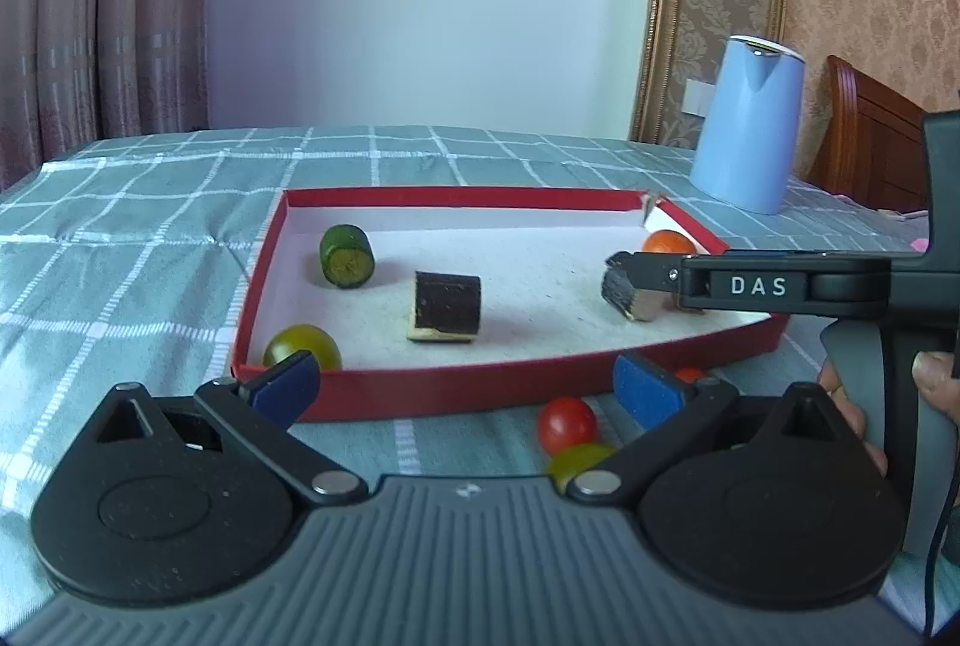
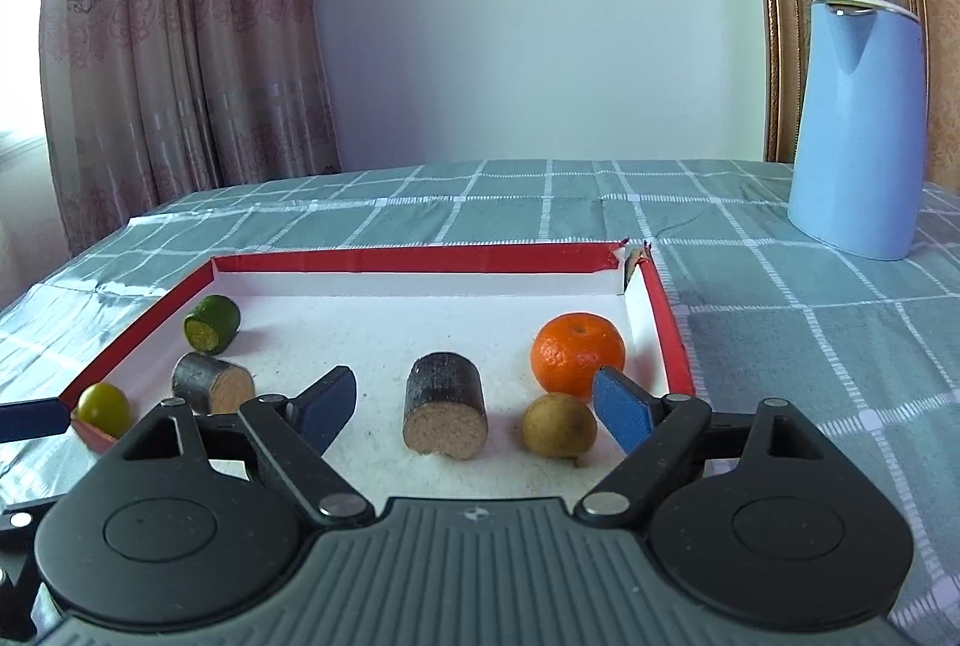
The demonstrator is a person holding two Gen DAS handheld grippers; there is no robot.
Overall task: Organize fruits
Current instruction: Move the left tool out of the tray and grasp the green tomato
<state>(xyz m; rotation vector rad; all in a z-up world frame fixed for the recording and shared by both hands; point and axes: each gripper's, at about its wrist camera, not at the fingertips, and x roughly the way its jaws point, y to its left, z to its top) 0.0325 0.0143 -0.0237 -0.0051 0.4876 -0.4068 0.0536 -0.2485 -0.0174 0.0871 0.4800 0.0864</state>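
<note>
Both claws stand wide with nothing between their blue pads: my right gripper hangs over the near part of the red tray, and my left gripper sits just outside the tray's near wall.

Inside the tray I count seven pieces. Two dark cut cylinders with pale ends lie there, one straight ahead of the right claw, the other further left. One green cut piece lies near the far left wall. One orange rests by the right wall, with one small brownish fruit just in front of it. One yellow-green round fruit sits in the near left corner.

On the checked cloth outside the tray, the left view shows three small fruits: one red tomato, one yellow-green one touching it, and one more red one half hidden behind the pad.

One blue jug stands well apart on the right
</note>
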